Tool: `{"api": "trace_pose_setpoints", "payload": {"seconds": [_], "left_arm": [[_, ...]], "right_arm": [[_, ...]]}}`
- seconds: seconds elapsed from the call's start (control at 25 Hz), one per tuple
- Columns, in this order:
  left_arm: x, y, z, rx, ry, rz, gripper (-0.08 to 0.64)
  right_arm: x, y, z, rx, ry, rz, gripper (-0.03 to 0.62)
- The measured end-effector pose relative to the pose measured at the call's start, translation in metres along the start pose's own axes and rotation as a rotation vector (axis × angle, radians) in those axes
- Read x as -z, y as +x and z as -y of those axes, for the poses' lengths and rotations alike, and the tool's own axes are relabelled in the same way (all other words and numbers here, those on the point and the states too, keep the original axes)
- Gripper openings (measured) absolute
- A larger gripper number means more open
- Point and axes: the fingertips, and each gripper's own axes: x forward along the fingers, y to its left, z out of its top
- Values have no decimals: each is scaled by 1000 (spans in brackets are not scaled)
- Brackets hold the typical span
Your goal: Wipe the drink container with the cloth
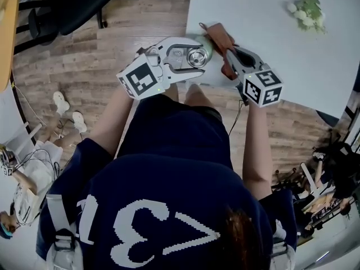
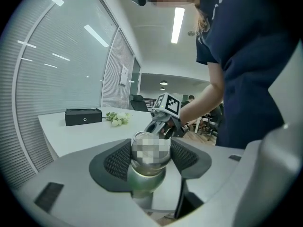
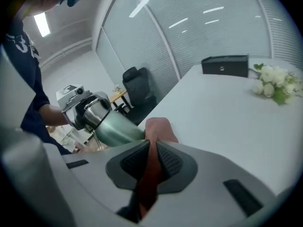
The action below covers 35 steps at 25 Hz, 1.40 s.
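A pale green metal drink container (image 1: 198, 50) with a silver top lies tilted over the near edge of the white table (image 1: 270, 44). My left gripper (image 1: 194, 58) is shut on its silver neck (image 2: 149, 156). My right gripper (image 1: 226, 50) is shut on a reddish-brown cloth (image 1: 220, 38), which hangs out of the jaws and rests against the container's green side (image 3: 117, 129). In the right gripper view the cloth (image 3: 152, 160) runs as a thin fold between the pads. The container's lower end is hidden behind the cloth.
White flowers (image 1: 306, 9) lie at the table's far right, a black box (image 3: 225, 64) beyond them. An office chair (image 1: 73, 4) stands on the wooden floor at the left. Bags and cables lie at the floor's edges.
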Motion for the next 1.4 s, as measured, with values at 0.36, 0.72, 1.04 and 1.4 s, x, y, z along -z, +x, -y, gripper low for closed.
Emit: {"api": "trace_pose_setpoints", "payload": {"seconds": [0.36,0.72,1.04,1.4], "left_arm": [[15,15,-21,-63,19,-83,267],[2,4,-28,-81,4,-39,268],[-67,-48,-62,-248,-43,104,122],[-137,-96,-91,-559,-52,241,17]], "right_arm": [[-12,-11,14,215,-34,138,101],[-88,-60,8,278,-87,363,158],[-168,-122,-32,296,-203,626,31],[-197,-162,-52,336,-223,742,25]]}}
